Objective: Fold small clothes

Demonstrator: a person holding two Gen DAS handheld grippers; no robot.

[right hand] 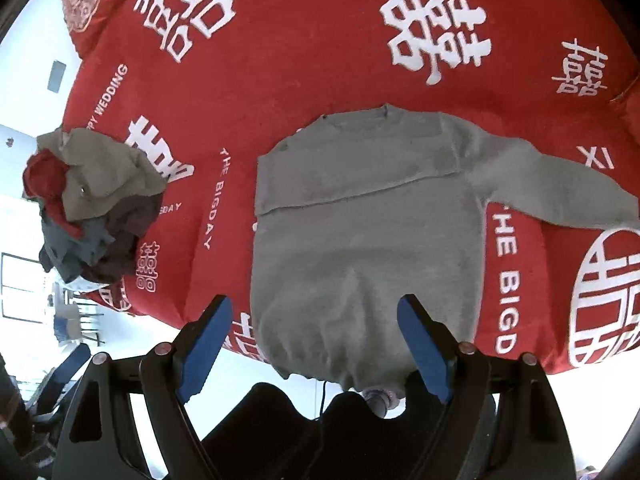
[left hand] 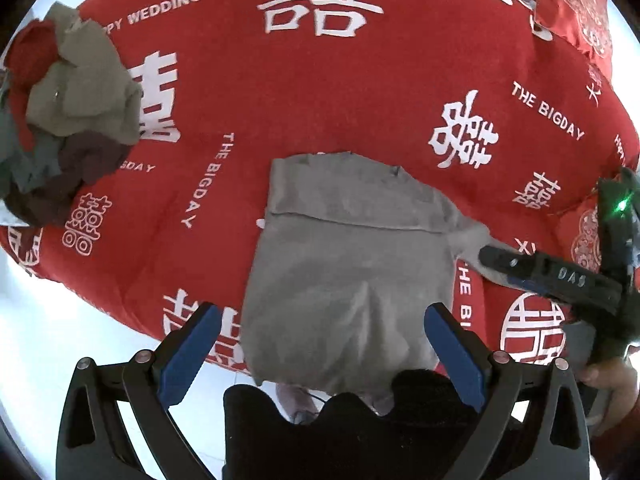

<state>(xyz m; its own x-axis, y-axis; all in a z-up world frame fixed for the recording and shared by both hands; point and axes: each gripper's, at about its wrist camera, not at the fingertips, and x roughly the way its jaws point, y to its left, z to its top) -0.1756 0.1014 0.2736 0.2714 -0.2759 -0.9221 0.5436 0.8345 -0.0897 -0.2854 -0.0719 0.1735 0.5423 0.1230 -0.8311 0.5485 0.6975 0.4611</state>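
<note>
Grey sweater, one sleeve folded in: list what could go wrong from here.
1. The grey sweater has its hem hanging over the edge of the red bedspread; a careless pull could drag it off.
2. The unfolded sleeve lies spread out to one side; grabbing only its cuff could bunch the fold.
3. The folded-in sleeve lies loose across the chest and may slip open when the body is lifted.

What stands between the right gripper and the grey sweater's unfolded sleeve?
Nothing visible. The right gripper hangs open above the grey sweater; its outstretched sleeve lies uncovered on the red bedspread.
</note>
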